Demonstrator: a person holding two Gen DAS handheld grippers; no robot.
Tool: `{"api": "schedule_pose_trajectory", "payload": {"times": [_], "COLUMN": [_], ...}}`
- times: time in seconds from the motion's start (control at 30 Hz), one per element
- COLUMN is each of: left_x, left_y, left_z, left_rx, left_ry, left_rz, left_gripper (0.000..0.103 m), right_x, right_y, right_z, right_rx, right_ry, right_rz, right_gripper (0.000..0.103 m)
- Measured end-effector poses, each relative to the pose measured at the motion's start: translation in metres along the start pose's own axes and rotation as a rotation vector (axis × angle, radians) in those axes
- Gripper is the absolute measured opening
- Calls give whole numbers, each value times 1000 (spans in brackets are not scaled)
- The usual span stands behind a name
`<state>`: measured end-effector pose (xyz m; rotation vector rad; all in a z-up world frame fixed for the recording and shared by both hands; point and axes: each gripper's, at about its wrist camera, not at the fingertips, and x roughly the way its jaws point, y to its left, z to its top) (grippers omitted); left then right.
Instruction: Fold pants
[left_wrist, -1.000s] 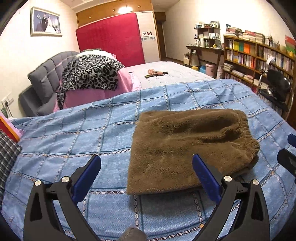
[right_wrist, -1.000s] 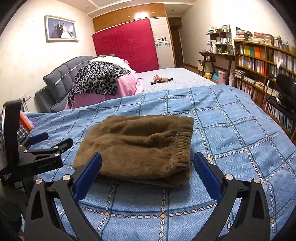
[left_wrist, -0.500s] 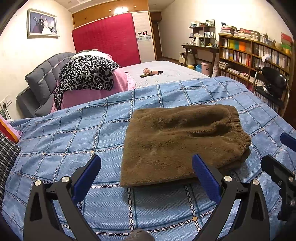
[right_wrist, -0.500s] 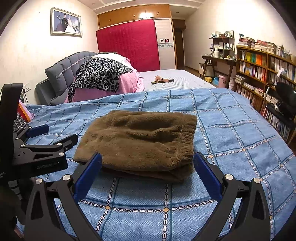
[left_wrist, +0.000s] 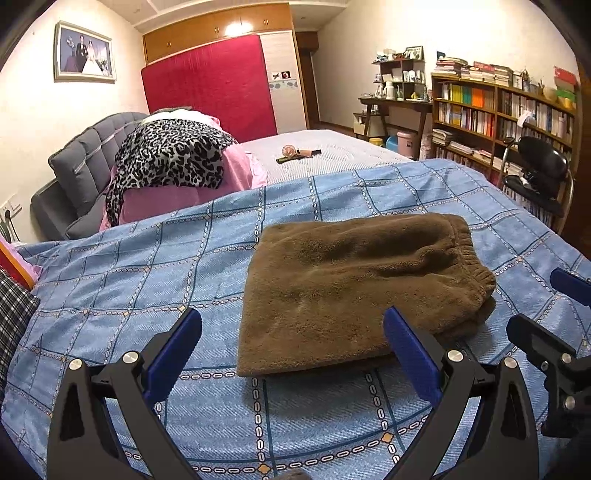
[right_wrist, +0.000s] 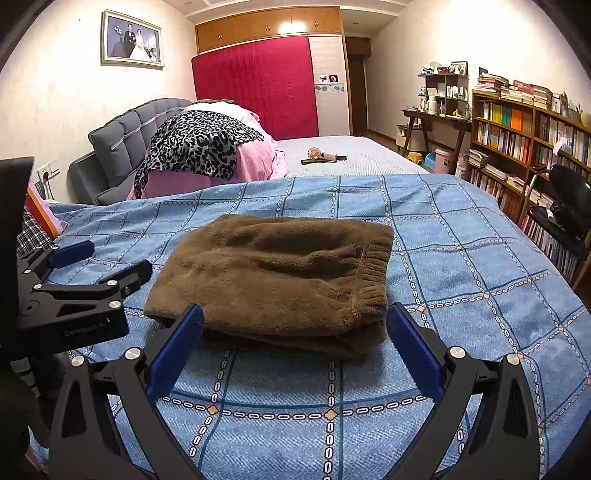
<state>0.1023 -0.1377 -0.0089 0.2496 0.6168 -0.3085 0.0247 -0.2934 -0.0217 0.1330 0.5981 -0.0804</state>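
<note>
Brown fleece pants lie folded into a thick rectangle on the blue checked bedspread, elastic waistband to the right. In the right wrist view the same pants sit centred just beyond the fingers. My left gripper is open, hovering near the pants' front left edge with nothing between its blue pads. My right gripper is open too, just short of the pants' front edge and holding nothing. Each gripper shows in the other's view: the right one at the far right, the left one at the far left.
A pink quilt under a leopard-print cloth lies against a grey headboard at back left. Small items rest on the far white mattress. Bookshelves and a black chair stand along the right. A checked cloth lies at the left edge.
Both grippers have drawn back a little and lifted slightly from the folded pants, staying open. The pants have not moved.
</note>
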Motion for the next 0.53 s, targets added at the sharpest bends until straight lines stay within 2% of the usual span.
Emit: {"api": "schedule_pose_trajectory", "payload": {"times": [0.27, 0.53], "left_x": [6, 24], "left_y": [4, 13], "left_z": [-3, -15], "left_rx": [-5, -41], "left_ry": [22, 104], "left_rz": [-1, -24], "left_gripper": [98, 98], "right_x": [9, 22], "right_y": [-3, -8], "right_z": [-4, -11], "right_rx": [17, 25], "right_ry": [28, 68], "right_rz": [-10, -13], "right_gripper": [100, 100]}}
